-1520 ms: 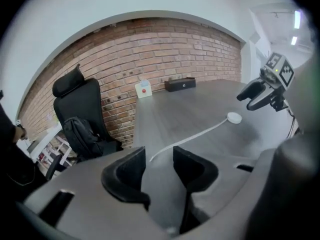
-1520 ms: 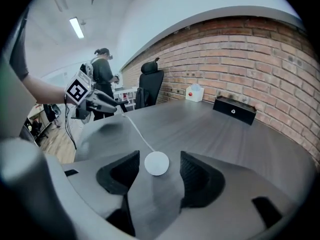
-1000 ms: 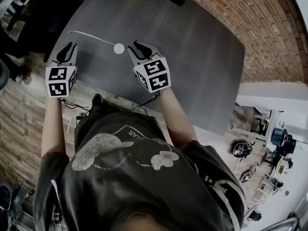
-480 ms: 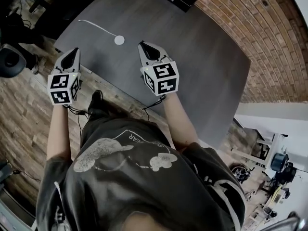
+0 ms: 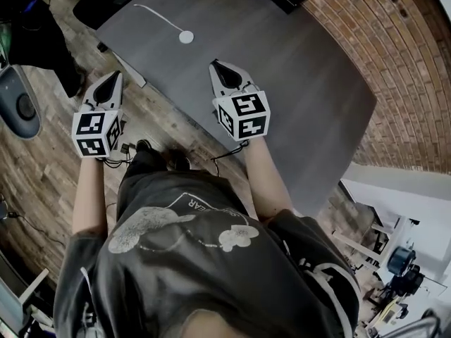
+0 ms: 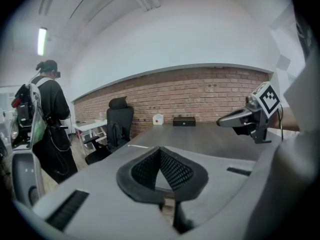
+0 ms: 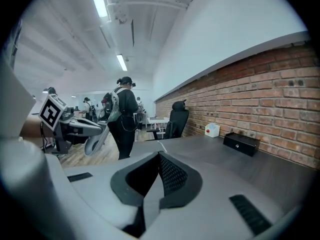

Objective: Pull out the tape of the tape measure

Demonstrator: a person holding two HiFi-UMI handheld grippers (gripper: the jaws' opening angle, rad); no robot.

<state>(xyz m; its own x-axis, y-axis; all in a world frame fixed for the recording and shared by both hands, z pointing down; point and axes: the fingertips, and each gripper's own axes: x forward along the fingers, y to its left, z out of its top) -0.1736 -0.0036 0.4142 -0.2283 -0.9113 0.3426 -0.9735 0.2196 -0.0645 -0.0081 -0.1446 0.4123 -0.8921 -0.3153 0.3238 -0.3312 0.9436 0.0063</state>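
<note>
Tape measure (image 5: 186,37) sits near the worktop's (image 5: 296,83) far left corner, with what looks like its tape (image 5: 156,15) drawn out leftward. Your left gripper (image 5: 114,75) hangs over the wooden floor (image 5: 42,167) just off the worktop edge, jaws pressed together on nothing. Your right gripper (image 5: 214,65) hovers above the worktop, likewise closed and empty.

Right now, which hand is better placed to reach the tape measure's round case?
Right. The right gripper is over the table, close to the tape measure. The left gripper hangs off the table edge, above the wooden floor, farther from it. Both have shut, empty fingers.
</note>
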